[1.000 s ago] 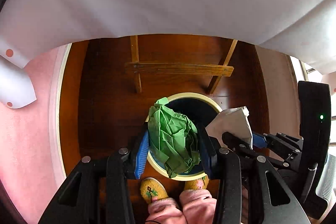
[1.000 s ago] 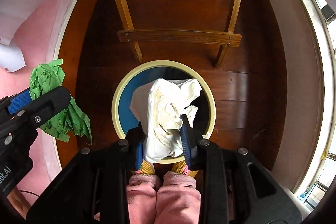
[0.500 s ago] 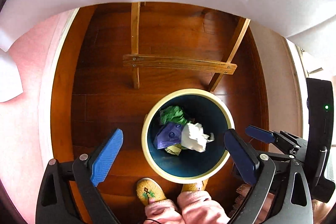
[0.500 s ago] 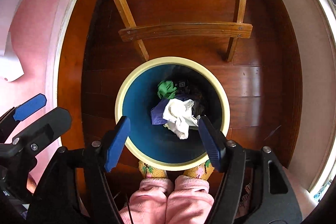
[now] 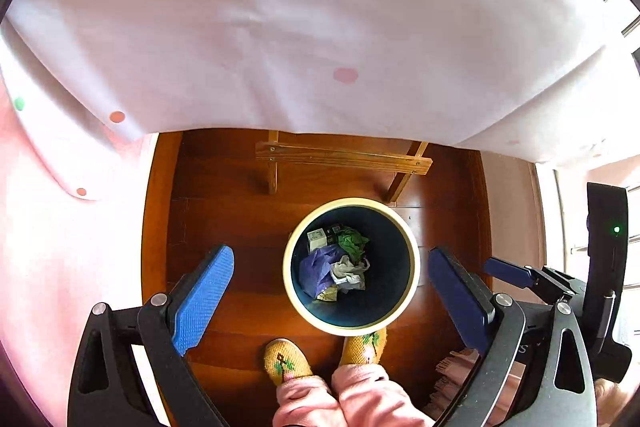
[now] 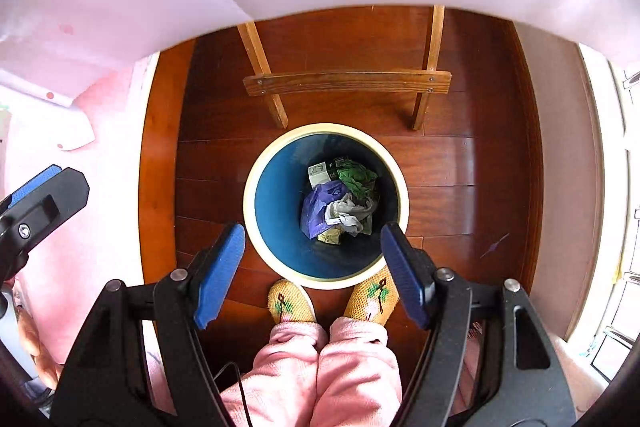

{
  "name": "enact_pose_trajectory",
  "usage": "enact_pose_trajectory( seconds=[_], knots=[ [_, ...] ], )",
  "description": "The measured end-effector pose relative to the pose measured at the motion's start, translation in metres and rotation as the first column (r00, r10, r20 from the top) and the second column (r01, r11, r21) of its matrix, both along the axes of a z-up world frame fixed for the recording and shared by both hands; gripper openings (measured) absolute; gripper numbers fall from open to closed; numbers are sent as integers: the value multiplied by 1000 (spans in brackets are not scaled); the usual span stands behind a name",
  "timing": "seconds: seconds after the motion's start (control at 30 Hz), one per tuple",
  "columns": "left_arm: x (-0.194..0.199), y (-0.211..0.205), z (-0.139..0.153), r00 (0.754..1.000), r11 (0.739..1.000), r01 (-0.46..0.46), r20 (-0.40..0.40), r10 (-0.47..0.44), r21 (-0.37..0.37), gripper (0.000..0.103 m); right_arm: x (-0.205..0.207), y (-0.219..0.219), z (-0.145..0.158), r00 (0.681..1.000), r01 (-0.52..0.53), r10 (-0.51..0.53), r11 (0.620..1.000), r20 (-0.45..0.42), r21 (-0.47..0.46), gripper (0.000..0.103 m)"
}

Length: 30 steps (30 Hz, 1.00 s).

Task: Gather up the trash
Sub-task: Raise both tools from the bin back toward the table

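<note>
Blue-padded, our left gripper (image 5: 330,291) and right gripper (image 6: 314,259) both hang spread wide and empty above the round bin (image 6: 256,179) on the wooden floor (image 6: 460,163). Crumpled green paper (image 6: 356,179) and white paper (image 6: 348,213) lie inside it, among other scraps.

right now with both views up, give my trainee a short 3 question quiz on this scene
1. True or false: the left gripper is shut on the green paper.
2. Multiple choice: the white crumpled paper lies A) on the floor, B) inside the bin, C) between the right gripper fingers.
3. Fill in: the purple bag lies in the bin beside the ____ paper.

Key: 1 false; 2 B; 3 white
</note>
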<state>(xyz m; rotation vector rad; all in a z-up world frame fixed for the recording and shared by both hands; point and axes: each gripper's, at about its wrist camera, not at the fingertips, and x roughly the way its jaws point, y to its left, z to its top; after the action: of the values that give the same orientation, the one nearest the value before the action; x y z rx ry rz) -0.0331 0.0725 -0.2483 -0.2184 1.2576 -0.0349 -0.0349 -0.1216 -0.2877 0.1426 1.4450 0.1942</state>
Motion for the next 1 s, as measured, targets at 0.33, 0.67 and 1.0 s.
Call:
enact_pose_trajectory(
  seconds=[0.33,0.67,1.0],
  knots=[
    [-30,-1,144,995,998,-27,94,23,48,99,-16,-9,140,987,-75,67,996,146,46,68],
    [-31,-11,276,972,985,-38,235,-3,170,99,-8,-6,268,921,-183,146,981,362,70,68],
    [-8,-3,343,947,967,-107,320,29,230,98,38,9,347,806,-254,202,967,557,16,69]
  ],
)
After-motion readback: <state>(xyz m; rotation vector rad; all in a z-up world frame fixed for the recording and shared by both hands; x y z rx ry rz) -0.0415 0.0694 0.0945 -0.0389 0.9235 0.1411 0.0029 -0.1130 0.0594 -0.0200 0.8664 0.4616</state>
